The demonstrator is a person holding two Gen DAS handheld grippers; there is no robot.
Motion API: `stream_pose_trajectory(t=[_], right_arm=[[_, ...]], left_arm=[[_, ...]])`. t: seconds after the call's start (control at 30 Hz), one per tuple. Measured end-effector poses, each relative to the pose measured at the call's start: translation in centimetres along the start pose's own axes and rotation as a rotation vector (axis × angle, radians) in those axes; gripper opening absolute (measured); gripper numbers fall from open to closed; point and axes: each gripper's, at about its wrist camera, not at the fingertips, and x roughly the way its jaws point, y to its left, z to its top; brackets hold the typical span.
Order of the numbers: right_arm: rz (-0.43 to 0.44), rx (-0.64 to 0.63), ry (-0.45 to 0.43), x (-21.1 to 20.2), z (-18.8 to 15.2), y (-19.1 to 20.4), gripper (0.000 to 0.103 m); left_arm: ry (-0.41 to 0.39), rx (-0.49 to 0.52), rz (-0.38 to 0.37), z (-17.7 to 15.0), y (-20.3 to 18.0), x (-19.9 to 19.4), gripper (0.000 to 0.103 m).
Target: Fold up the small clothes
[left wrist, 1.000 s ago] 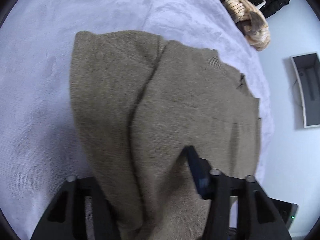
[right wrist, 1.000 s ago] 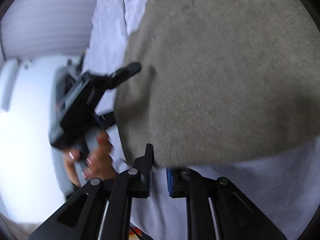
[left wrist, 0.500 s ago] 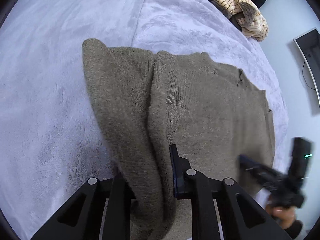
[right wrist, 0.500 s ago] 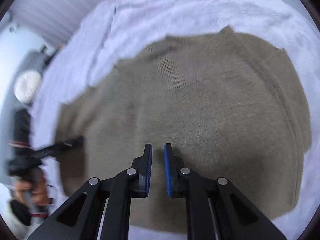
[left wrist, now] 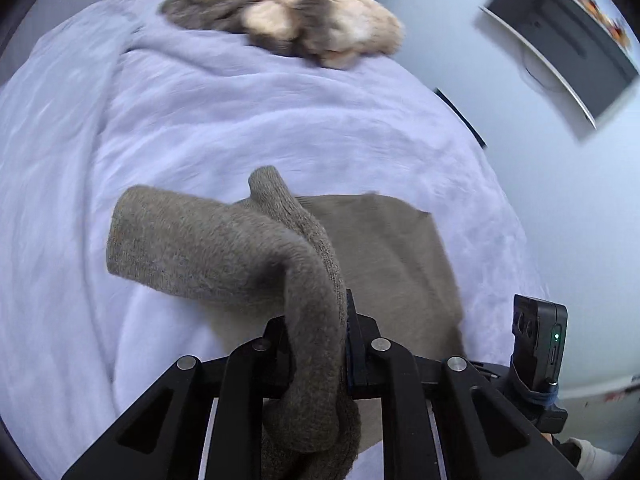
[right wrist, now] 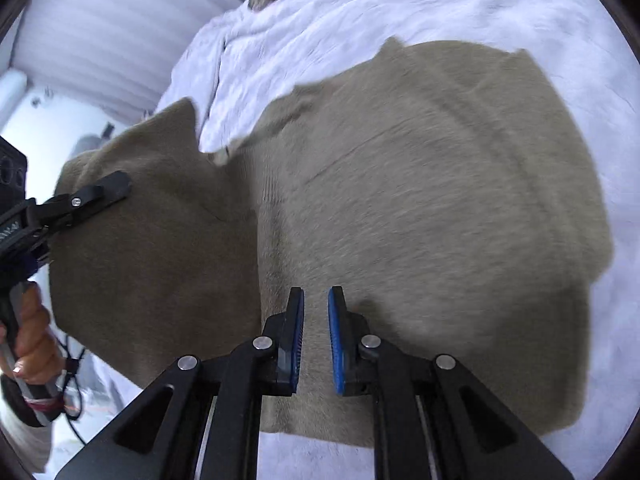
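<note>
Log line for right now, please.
step: fold sweater | left gripper: shut on sleeve, lifted | right gripper: shut, empty, over sweater | surface: blanket

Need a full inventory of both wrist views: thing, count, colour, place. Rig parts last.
sweater: 1, olive-brown knit, spread on the blanket, one part lifted in the left gripper
blanket: 1, pale lilac, under the sweater
clothes pile: 1 heap, tan, cream and grey, far edge of the blanket
monitor: 1, dark screen with a pale frame, upper right in the left view, blurred
cable: 1, black, beside the bed at lower left in the right view
left gripper: 1, black, shut on a bunched fold of the sweater
right gripper: 1, black with blue pads, over the sweater, narrow gap between the pads, nothing in it
hand: 1, on the left gripper's handle
</note>
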Motion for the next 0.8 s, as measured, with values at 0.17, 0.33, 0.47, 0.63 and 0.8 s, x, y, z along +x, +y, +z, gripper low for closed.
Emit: stream_pose_trajectory(t=[0.17, 0.33, 0.47, 0.63, 0.8], right_arm=[[0.084, 0.168, -0.015, -1.5, 0.2, -5.9, 0.024], [0.204, 0.306, -0.025, -0.8, -0.5, -9.3, 0.023], [0.265, 0.346, -0.059, -1.3, -0.5, -10.2, 0.036], [0.382, 0.446, -0.115, -2.7, -0.3, -12.0, 0.054], [0.546, 0.561, -0.149, -2.2, 0.1, -12.9, 0.066]], left_arm=[[0.080, 0.125, -0.018, 1.0, -6.6, 7.1, 0.018], [0.144, 0.094, -0.011, -0.2, -7.3, 9.9, 0.038], [0.007, 0.066, -0.050, -0.4, -6.2, 5.5, 0.080], [-0.120, -0.005, -0.015, -0.5, -3.3, 0.8, 0.080], [-0.066, -0.200, 0.129, -2.5, 3.0, 2.4, 0.080]])
